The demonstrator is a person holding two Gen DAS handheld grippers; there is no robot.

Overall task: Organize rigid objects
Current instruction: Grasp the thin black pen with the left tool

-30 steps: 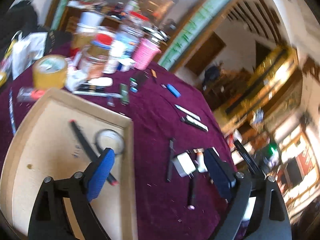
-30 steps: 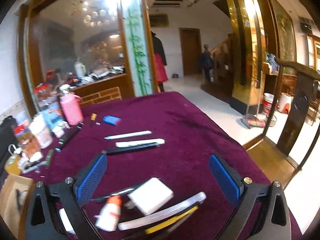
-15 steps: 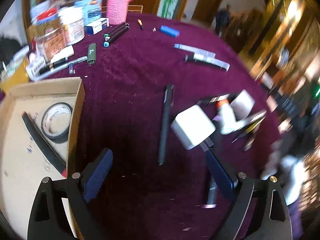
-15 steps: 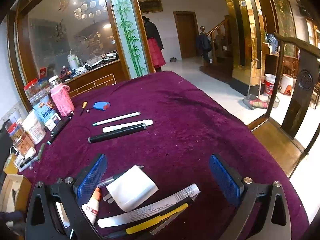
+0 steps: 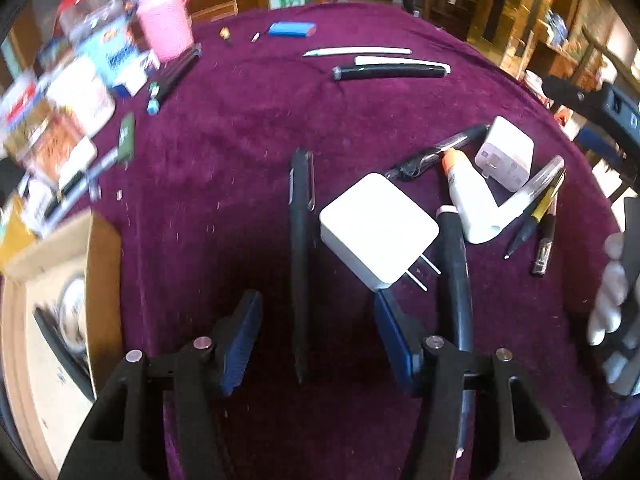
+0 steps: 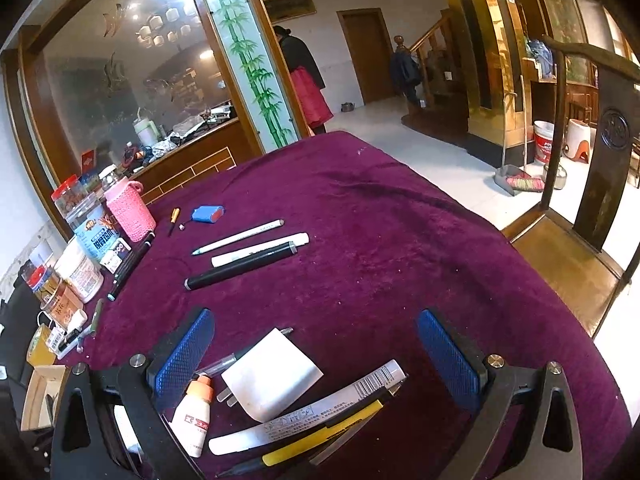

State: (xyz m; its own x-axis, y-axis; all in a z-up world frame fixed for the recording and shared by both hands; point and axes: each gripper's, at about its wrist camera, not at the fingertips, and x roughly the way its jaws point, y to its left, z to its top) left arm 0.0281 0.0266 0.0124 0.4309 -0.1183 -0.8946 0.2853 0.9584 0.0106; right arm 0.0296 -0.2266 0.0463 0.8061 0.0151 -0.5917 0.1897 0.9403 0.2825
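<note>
A long black pen (image 5: 300, 264) lies on the purple tablecloth (image 5: 224, 152). My left gripper (image 5: 316, 308) points down over it. Its jaws are closing with the pen's near end between them, and the pads stand apart from the pen. Just right of the pen lie a white plug charger (image 5: 378, 228), a white glue bottle (image 5: 468, 200) and a smaller white adapter (image 5: 506, 152). My right gripper (image 6: 316, 344) hangs open above that adapter (image 6: 272, 372), the glue bottle (image 6: 196, 412), a white marker (image 6: 308, 412) and a yellow pen (image 6: 320, 436).
A cardboard box (image 5: 60, 320) holding a tape roll and a black stick sits at the left edge. Jars, tins and a pink knitted cup (image 6: 130, 212) crowd the far left. More pens (image 6: 240, 264) and a blue battery pack (image 6: 208, 214) lie further back. A wooden chair (image 6: 600, 200) stands right.
My left gripper swung from above the cardboard box to the right and down over the black pen, and its jaws narrowed. The right gripper dipped slightly toward the white adapter.
</note>
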